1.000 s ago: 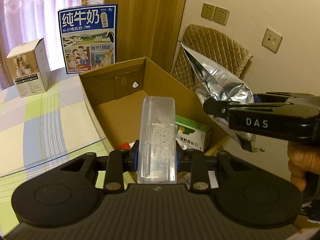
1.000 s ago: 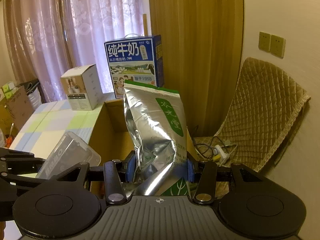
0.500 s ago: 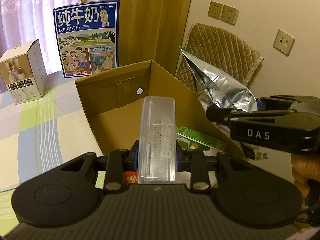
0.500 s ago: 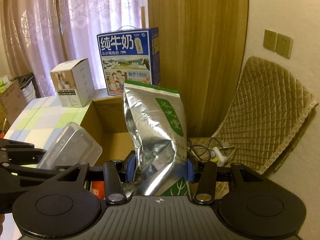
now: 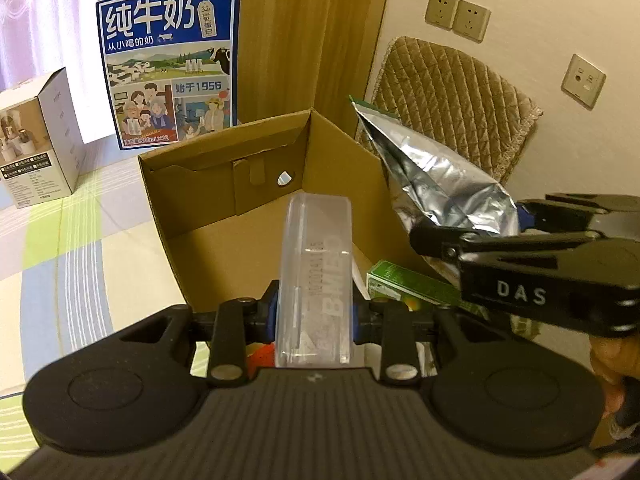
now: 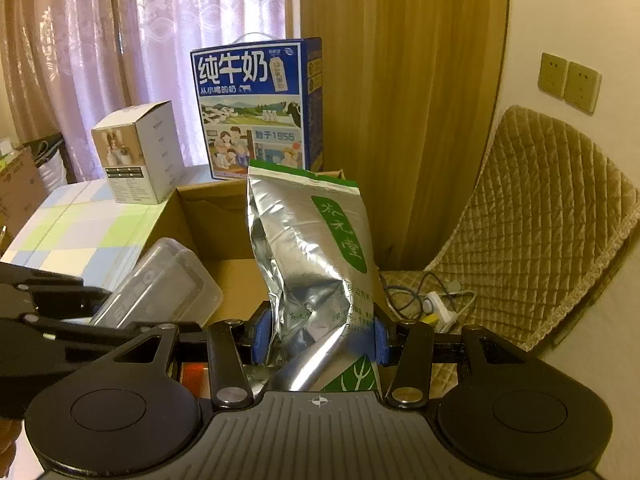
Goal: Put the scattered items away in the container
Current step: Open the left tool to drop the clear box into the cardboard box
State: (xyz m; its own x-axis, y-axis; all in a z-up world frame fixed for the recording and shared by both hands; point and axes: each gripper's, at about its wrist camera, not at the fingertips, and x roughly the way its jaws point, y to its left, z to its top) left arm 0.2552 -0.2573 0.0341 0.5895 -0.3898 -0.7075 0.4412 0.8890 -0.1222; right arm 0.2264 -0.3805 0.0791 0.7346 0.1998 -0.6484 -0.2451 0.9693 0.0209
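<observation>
Cardboard box (image 5: 224, 220) sits open just ahead, below both loads. Left gripper (image 5: 314, 316) clamps a clear plastic case (image 5: 316, 264), long axis aimed into it; right gripper (image 6: 318, 338) pinches a foil pouch (image 6: 312, 248) upright w/ the box's right wall beneath. Left looks nearer the opening.

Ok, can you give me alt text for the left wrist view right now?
The left hand-held gripper grips a clear rectangular plastic case over an open brown cardboard box holding a green carton. At right, the right hand-held gripper holds a crinkled silver foil pouch.
</observation>
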